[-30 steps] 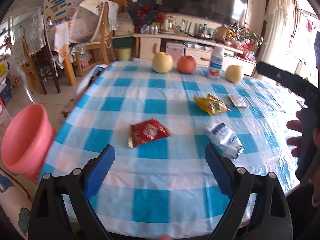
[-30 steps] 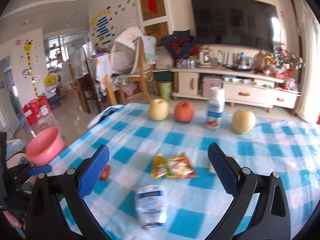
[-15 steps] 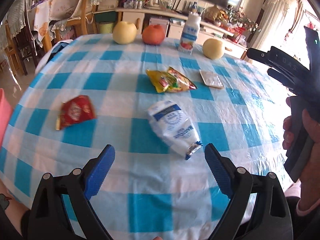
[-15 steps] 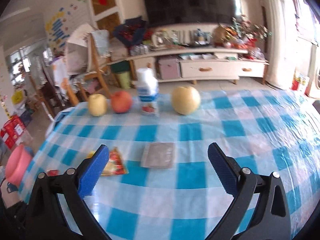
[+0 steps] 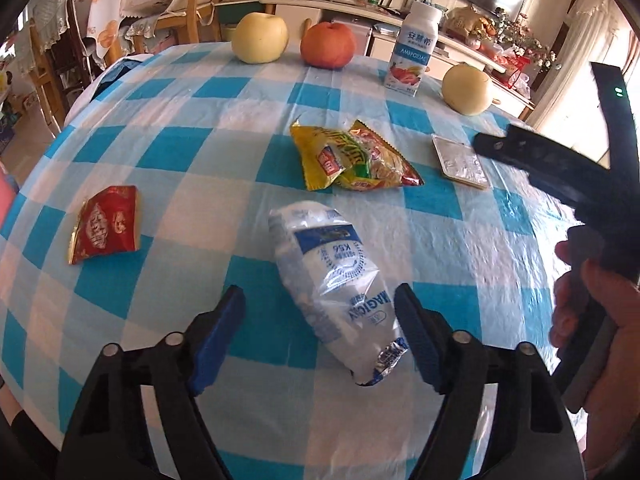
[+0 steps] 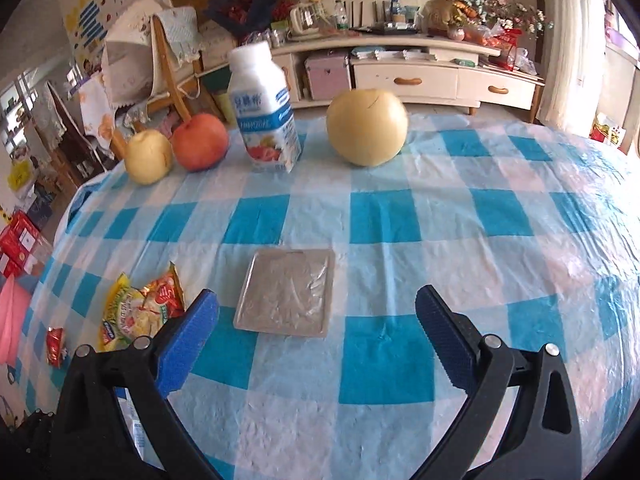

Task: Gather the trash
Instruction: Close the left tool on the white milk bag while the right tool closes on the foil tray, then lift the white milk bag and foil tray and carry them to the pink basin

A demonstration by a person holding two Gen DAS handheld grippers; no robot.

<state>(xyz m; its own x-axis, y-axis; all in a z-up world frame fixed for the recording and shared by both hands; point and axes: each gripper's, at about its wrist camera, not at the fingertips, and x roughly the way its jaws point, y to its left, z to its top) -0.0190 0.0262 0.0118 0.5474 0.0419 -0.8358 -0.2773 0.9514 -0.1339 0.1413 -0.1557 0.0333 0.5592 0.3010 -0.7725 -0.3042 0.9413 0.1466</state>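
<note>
My left gripper is open, its blue pads either side of a white and blue plastic wrapper lying on the checked tablecloth. A red wrapper lies to the left, a yellow snack bag beyond. A flat silver packet lies at the right. My right gripper is open, just short of the silver packet. The yellow bag and red wrapper show at its left.
Two pale pears, a red apple and a yogurt bottle stand along the far table edge. A pink bin is off the left edge. Chairs and a TV cabinet stand behind.
My left gripper has moved forward and down until its pads flank the white wrapper. My right gripper has moved closer to the silver packet.
</note>
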